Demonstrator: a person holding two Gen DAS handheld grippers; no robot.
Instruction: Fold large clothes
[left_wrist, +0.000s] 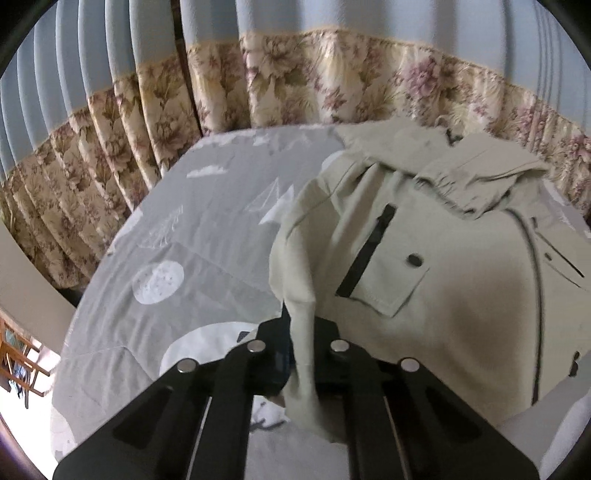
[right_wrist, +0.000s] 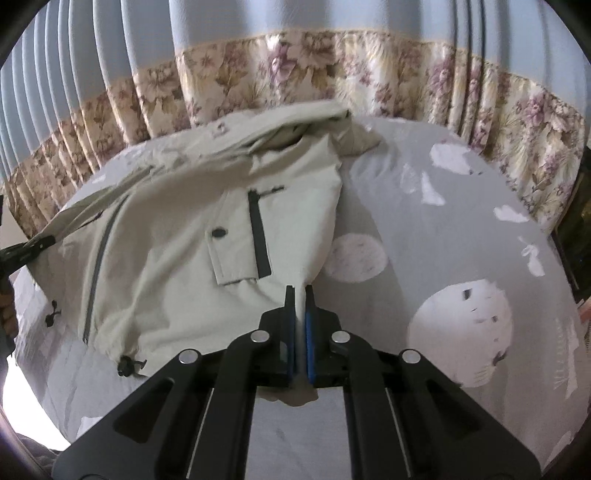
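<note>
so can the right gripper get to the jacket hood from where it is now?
Probably not as things stand: the right gripper is shut on the jacket at its near hem, and the hood lies at the far end by the curtain. It would have to let go first.

Beige jacket (right_wrist: 166, 258) (black zips), grey moon-print bedsheet (right_wrist: 424, 221), floral curtain (left_wrist: 295, 81)

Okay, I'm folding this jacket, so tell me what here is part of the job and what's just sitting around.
Part of the job:
beige jacket
left hand-held gripper, shut on the jacket's edge
right hand-held gripper, shut on the jacket's other edge
grey patterned bedspread, the folding surface

Just there:
floral curtain
wooden chair
</note>
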